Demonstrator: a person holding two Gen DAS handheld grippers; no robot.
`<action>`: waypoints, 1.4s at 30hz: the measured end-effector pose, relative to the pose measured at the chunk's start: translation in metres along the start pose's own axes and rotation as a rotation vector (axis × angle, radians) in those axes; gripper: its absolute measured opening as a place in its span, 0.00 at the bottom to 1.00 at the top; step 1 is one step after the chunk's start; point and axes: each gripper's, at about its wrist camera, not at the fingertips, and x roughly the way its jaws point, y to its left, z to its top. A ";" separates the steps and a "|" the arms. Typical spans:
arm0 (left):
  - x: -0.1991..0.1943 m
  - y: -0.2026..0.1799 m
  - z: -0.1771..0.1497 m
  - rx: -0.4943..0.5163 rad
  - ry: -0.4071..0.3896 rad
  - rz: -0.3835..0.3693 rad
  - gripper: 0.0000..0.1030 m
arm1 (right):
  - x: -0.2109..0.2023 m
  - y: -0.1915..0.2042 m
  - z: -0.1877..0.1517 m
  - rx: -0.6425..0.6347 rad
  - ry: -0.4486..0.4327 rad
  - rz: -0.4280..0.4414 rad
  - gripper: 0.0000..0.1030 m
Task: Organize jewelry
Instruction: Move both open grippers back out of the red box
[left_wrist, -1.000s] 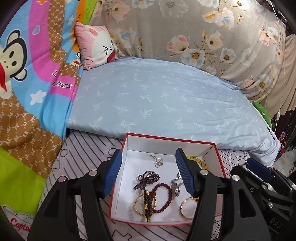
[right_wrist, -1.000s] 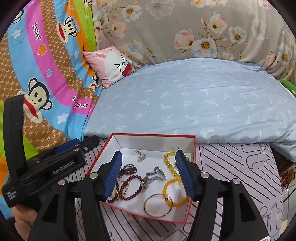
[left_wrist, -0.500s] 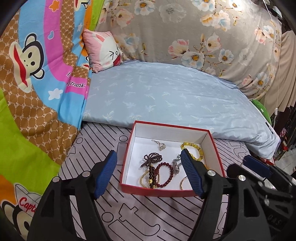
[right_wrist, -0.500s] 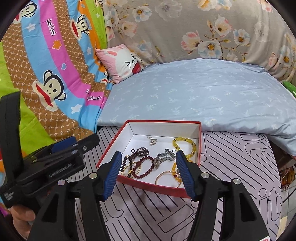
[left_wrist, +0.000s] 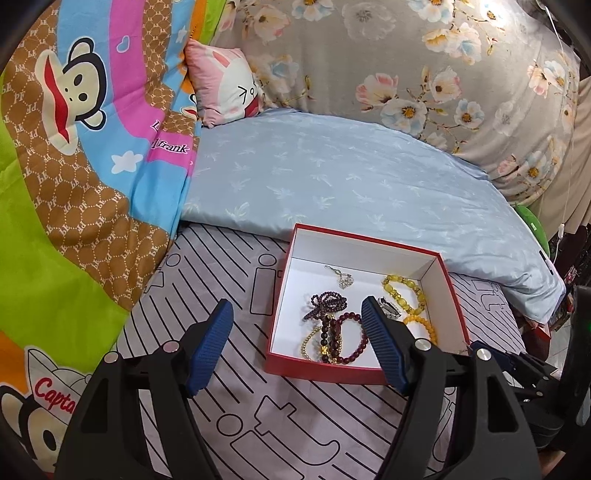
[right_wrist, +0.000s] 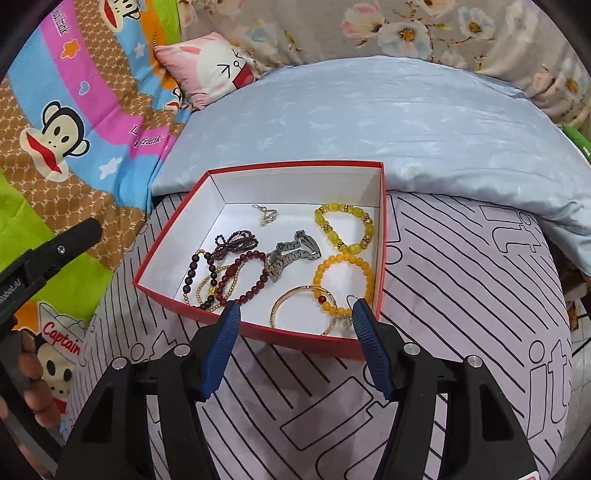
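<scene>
Jewelry is seen gathered inside a red box (right_wrist: 255, 328) with a white interior, set on a lilac line-patterned sheet (right_wrist: 461, 295) just in front of a pale blue pillow (right_wrist: 369, 122). Two yellow bead bracelets (right_wrist: 343, 227), a metal watch band (right_wrist: 293, 254), a gold bangle (right_wrist: 291, 306), dark red bead strands (right_wrist: 243, 277) and a small silver pendant (right_wrist: 266, 215) are counted on its floor. The right gripper (right_wrist: 293, 314) is held at the box's near wall, jaws spread wide, nothing between them. The left gripper (left_wrist: 297, 314) is held over the sheet and the box's left side, jaws likewise parted and empty.
</scene>
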 end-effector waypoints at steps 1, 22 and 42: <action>0.000 -0.001 -0.001 0.003 0.001 -0.002 0.66 | -0.003 -0.001 0.000 0.007 -0.010 0.006 0.59; -0.008 -0.001 -0.022 -0.005 0.029 -0.017 0.66 | 0.002 -0.011 -0.019 -0.025 0.040 -0.083 0.58; -0.012 -0.008 -0.027 -0.003 0.035 -0.031 0.66 | -0.074 0.019 0.043 -0.060 -0.156 0.056 0.59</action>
